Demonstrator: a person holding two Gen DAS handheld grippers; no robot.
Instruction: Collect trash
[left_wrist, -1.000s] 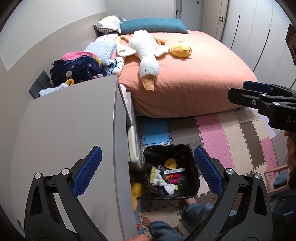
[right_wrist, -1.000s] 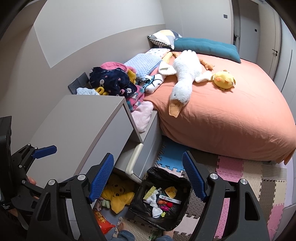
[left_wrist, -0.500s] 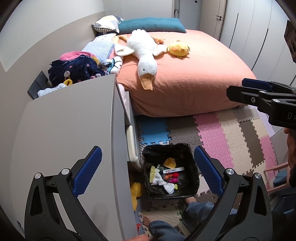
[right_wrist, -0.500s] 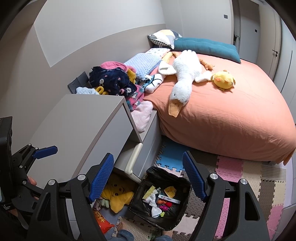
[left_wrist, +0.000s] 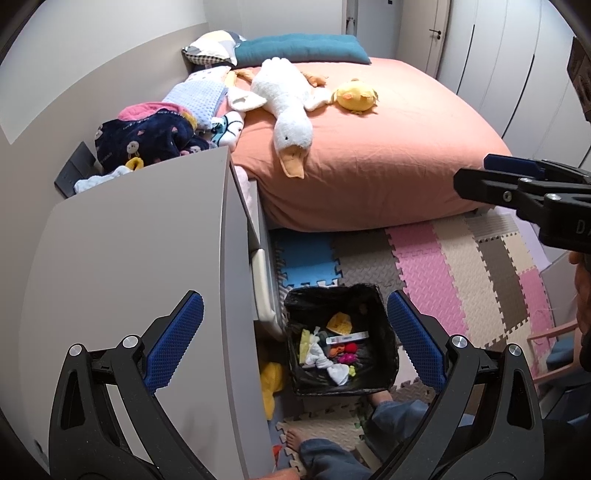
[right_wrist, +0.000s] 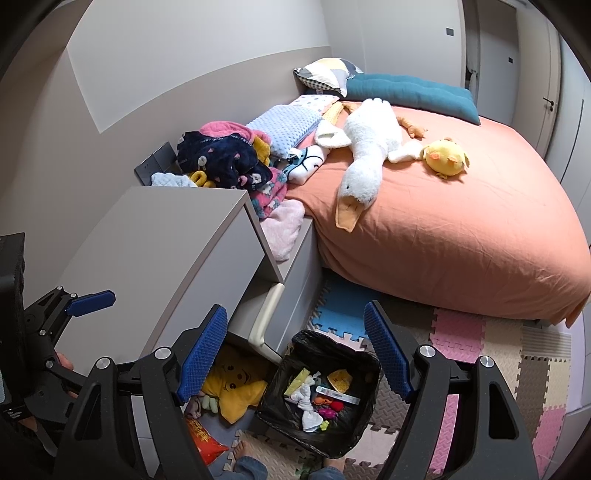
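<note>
A square bin lined with a black bag (left_wrist: 295, 314) (right_wrist: 365, 362) stands on the floor mats beside the grey cabinet. It holds trash (left_wrist: 332, 350) (right_wrist: 317, 398): white tissues, a yellow wrapper, a white strip and red and pink bits. My left gripper (left_wrist: 293, 339) is open and empty, high above the cabinet edge and the bin. My right gripper (right_wrist: 295, 350) is also open and empty, above the bin. Each gripper shows at the edge of the other's view.
A grey cabinet (left_wrist: 140, 266) (right_wrist: 166, 251) fills the left side, with a partly open drawer (right_wrist: 266, 317). Behind it, a bed with an orange sheet (right_wrist: 443, 221) carries a plush goose (left_wrist: 288, 110), a yellow plush and piled clothes. Yellow plush and a red snack bag (right_wrist: 203, 439) lie on the floor. Bare feet (left_wrist: 295, 439) stand near the bin.
</note>
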